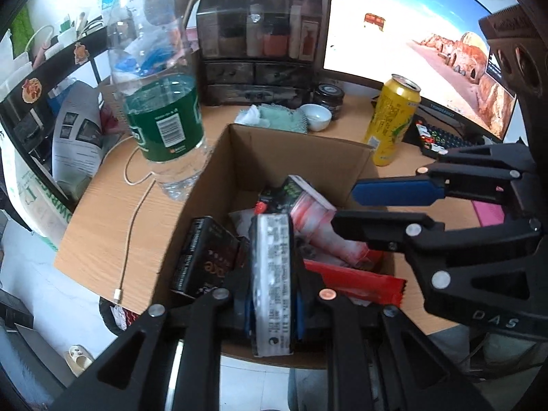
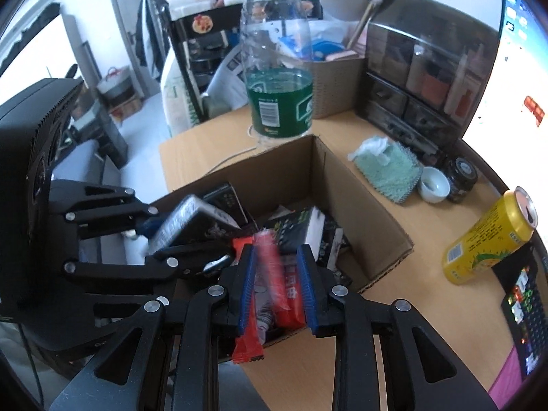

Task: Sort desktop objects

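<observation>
The cardboard box (image 1: 298, 157) sits on the desk (image 1: 113, 219), full of packets. Behind its far-left corner stands a water bottle (image 1: 157, 78); a yellow can (image 1: 392, 120) stands to its right. Over the box, the left gripper (image 1: 272, 294) is clamped on a grey packet (image 1: 272, 274). The right gripper (image 2: 277, 287) hangs over the box's near edge, jaws parted, gripping nothing; a red wrapper (image 2: 248, 339) lies beneath.

bottle (image 1: 161, 102) behind box (image 1: 301, 157), can (image 1: 392, 120) right

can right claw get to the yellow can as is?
Probably yes. The right claw is open and empty over the cardboard box; the yellow can stands on bare desk beside the box, nothing between them.
</observation>
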`<state>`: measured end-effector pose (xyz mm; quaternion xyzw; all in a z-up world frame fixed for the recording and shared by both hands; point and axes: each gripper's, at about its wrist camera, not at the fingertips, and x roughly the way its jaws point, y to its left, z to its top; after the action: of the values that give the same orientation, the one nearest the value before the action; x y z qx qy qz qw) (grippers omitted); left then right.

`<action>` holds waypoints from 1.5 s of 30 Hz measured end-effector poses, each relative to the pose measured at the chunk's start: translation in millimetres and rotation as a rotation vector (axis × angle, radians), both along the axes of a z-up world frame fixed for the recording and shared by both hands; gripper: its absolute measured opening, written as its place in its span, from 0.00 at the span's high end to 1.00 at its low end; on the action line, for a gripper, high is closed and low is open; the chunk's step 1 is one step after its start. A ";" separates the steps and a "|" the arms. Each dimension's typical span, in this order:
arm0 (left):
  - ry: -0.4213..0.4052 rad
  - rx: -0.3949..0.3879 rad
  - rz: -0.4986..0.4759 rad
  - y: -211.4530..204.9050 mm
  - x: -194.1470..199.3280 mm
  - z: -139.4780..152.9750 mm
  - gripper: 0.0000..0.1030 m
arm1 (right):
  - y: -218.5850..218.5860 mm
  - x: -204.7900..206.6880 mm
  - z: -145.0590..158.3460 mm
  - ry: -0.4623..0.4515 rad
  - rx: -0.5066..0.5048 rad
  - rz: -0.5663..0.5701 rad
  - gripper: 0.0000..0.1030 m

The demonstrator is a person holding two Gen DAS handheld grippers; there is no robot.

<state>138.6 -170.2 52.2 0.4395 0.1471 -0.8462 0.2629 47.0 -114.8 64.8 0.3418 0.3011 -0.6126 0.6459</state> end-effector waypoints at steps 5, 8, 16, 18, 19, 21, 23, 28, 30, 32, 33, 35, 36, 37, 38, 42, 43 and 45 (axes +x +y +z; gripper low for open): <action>0.024 -0.059 0.053 3.9 8.1 8.2 0.35 | 5.2 -8.2 4.8 -0.008 -0.011 -0.022 0.69; 0.041 -0.067 0.063 10.9 11.7 15.5 0.31 | 14.8 -16.0 11.1 -0.002 -0.025 -0.029 0.69; 0.063 -0.105 0.146 44.4 25.3 30.3 0.26 | 46.1 -27.0 16.8 0.009 -0.019 0.068 0.69; 0.066 -0.136 0.176 56.3 28.9 34.6 0.22 | 53.6 -30.5 14.2 -0.011 -0.015 0.100 0.69; 0.065 -0.151 0.190 61.8 30.0 36.1 0.22 | 56.7 -31.4 13.0 -0.018 -0.012 0.113 0.69; 0.054 -0.189 0.224 73.9 30.4 38.1 0.22 | 62.5 -33.1 9.9 -0.024 -0.015 0.136 0.69; 0.035 -0.204 0.247 80.8 28.8 38.0 0.22 | 67.5 -34.5 5.9 -0.018 -0.017 0.151 0.69; -0.009 -0.184 0.291 91.3 27.2 29.9 0.22 | 72.3 -27.6 -4.9 0.017 0.015 0.176 0.69; -0.022 -0.185 0.316 95.7 28.9 26.0 0.22 | 76.4 -24.4 -5.7 0.034 0.014 0.178 0.69; -0.025 -0.175 0.318 99.1 31.1 22.7 0.22 | 83.1 -23.4 -2.1 0.034 -0.014 0.182 0.69; -0.033 -0.172 0.323 100.1 32.0 20.6 0.22 | 86.1 -22.9 -0.1 0.040 -0.026 0.183 0.69; -0.058 -0.164 0.329 101.4 32.7 18.4 0.22 | 92.2 -23.8 4.8 0.046 -0.050 0.174 0.69; -0.067 -0.168 0.323 102.7 32.8 19.5 0.22 | 94.6 -24.7 6.7 0.040 -0.055 0.169 0.69; -0.070 -0.176 0.321 104.8 33.3 21.5 0.22 | 97.4 -25.2 8.9 0.030 -0.057 0.171 0.69; -0.074 -0.185 0.319 105.5 33.5 23.9 0.22 | 100.0 -25.0 10.5 0.025 -0.056 0.179 0.69; -0.045 -0.147 0.341 105.1 40.4 31.8 0.22 | 107.8 -25.7 20.4 0.006 -0.061 0.187 0.69; -0.039 -0.118 0.328 105.5 40.7 31.6 0.22 | 110.0 -25.3 23.3 0.008 -0.064 0.189 0.69; -0.037 -0.097 0.310 107.7 39.6 31.4 0.22 | 116.3 -24.5 28.8 0.014 -0.072 0.196 0.69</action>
<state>178.2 -62.5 83.6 0.4139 0.1672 -0.7933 0.4139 22.5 1.5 93.6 0.2831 0.3156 -0.5594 0.7122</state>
